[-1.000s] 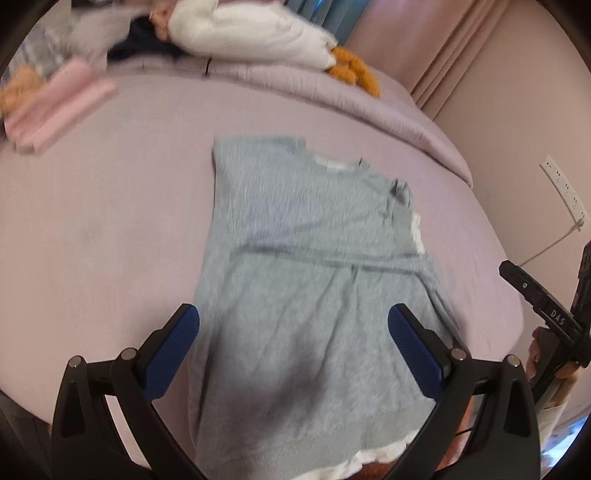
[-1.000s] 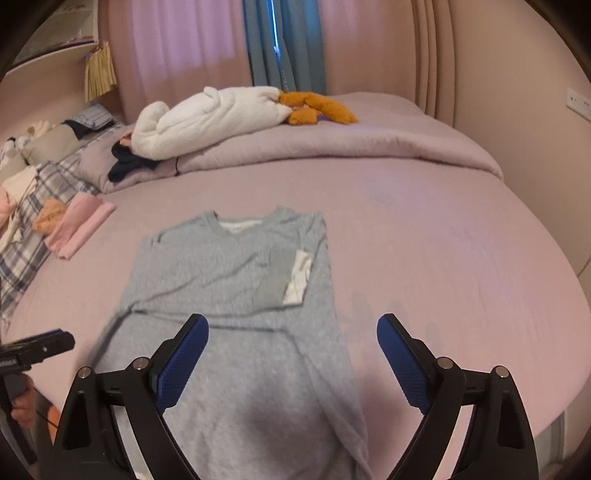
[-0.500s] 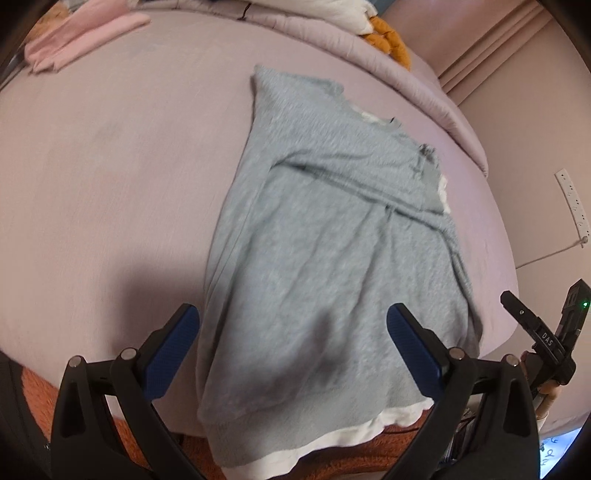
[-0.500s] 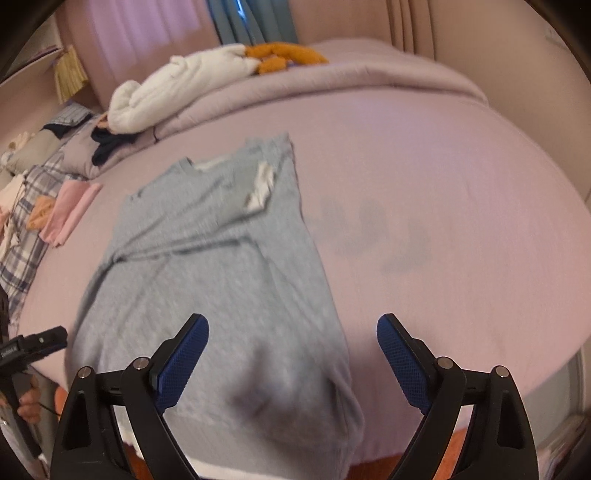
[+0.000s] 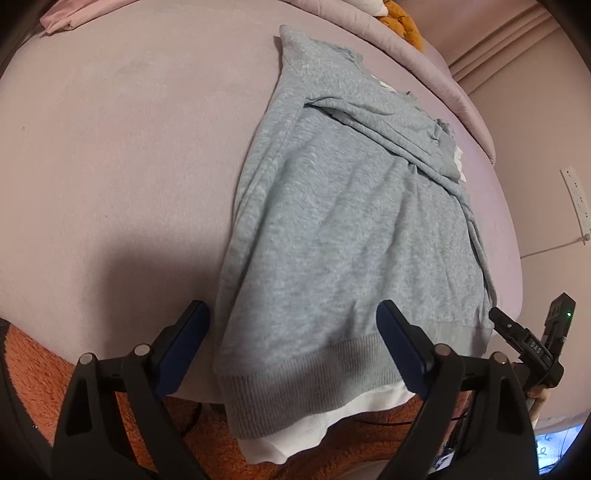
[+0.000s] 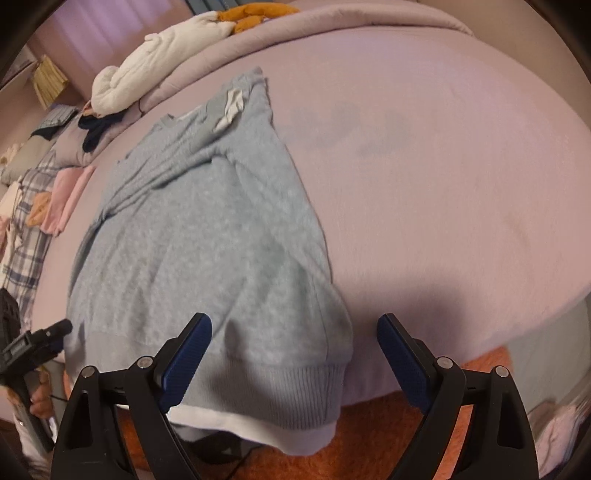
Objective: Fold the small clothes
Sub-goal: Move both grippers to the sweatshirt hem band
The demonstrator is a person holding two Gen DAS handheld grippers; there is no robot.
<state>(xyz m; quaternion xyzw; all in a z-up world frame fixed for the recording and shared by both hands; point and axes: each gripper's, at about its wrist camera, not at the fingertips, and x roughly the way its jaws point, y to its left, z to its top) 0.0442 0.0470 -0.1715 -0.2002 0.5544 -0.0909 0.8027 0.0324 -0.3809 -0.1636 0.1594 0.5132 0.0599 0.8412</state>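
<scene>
A light blue-grey sweater lies flat on the pink bed, its sleeves folded across the chest. Its ribbed hem and a white under-hem hang over the near edge. My left gripper hovers over the hem's left corner; its jaws are closing with the cloth between them, and the pads do not press it. My right gripper stands open above the hem's right corner, apart from the cloth. Each gripper also shows at the edge of the other's view.
An orange fluffy rug lies below the bed's edge. Folded pink clothes and plaid cloth lie at the left. A white bundle and an orange plush rest at the far end. A wall socket is at the right.
Both grippers have sunk toward the sweater's hem at the bed's near edge and tilted downward. The left jaws have narrowed a little. The sweater has not moved.
</scene>
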